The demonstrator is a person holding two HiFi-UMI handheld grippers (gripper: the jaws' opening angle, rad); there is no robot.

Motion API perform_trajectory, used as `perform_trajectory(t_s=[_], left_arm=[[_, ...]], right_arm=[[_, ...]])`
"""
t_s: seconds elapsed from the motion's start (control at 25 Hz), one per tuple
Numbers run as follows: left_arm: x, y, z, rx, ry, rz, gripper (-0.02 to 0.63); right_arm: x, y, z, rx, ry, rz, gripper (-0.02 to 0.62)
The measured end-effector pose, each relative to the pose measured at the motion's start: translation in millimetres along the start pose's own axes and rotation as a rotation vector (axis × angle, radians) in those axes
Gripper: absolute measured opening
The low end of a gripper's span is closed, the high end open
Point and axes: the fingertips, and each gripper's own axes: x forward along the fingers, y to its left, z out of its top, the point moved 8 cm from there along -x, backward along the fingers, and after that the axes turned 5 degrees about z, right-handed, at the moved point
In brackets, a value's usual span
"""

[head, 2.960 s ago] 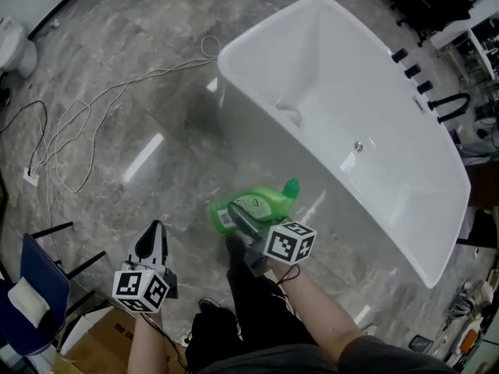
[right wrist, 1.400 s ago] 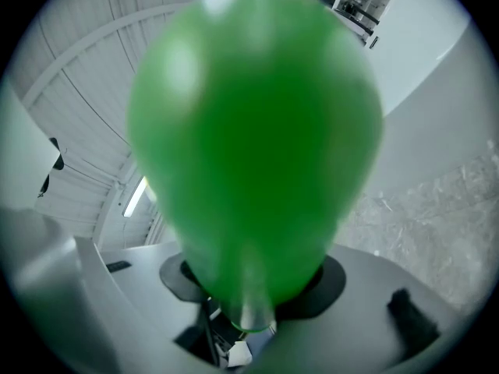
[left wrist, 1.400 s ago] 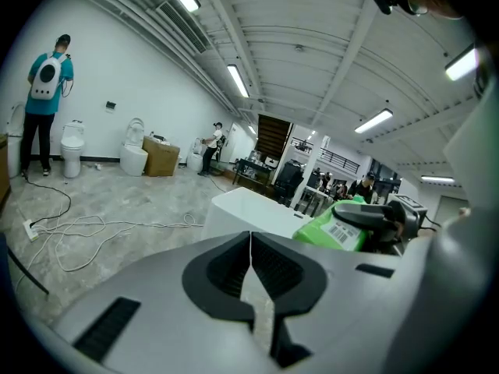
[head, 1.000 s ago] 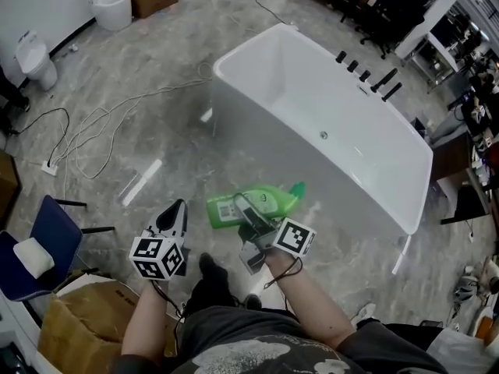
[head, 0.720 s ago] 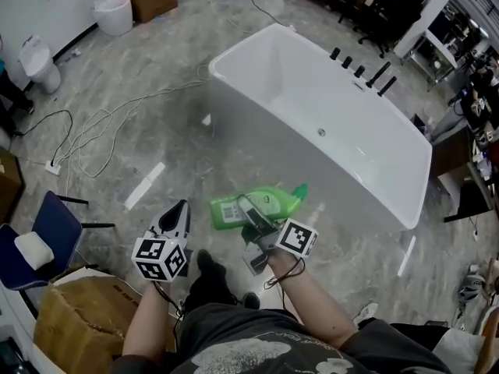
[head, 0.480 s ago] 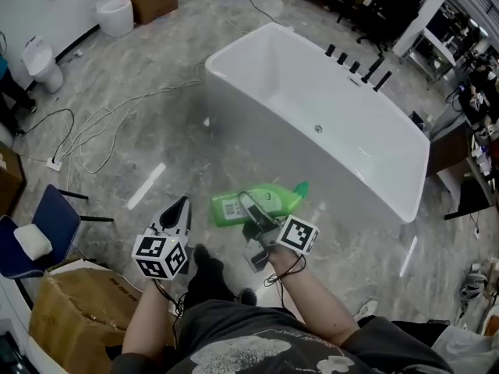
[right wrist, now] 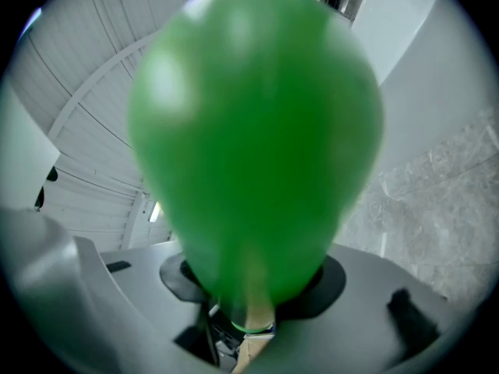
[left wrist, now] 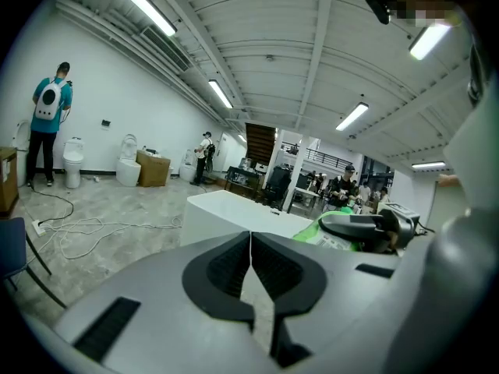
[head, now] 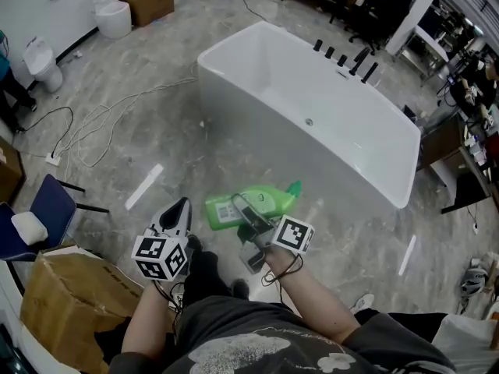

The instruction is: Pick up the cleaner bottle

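Farther fr. tub [head: 265, 131], cleaner bottle [head: 274, 199]

Bright green cleaner bottle [head: 265, 199], white label [head: 224, 213]. White bathtub [head: 257, 127]. Grey marbled floor [head: 132, 68]. Blue chair [head: 48, 205].

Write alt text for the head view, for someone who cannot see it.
Seen from above, the right gripper holds a green cleaner bottle on its side over a grey marble floor, near a white freestanding bathtub. The left gripper is empty, its fingers shut.
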Motion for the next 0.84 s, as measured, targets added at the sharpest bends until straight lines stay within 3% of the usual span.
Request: perform_trajectory(t_s=[0.6, 0.84], left_arm=[[-64.6, -45.0, -36.1, -0.004, -0.029, 0.046, 0.015], [-77.4, -62.7, -41.8, -0.006, -0.045, 0.068, 0.015]], right_arm=[[-58.7, 17.6, -41.9, 0.032, 0.044, 0.049, 0.199], [-78.6, 18.9, -36.2, -0.005, 0.074, 0.034, 0.199]])
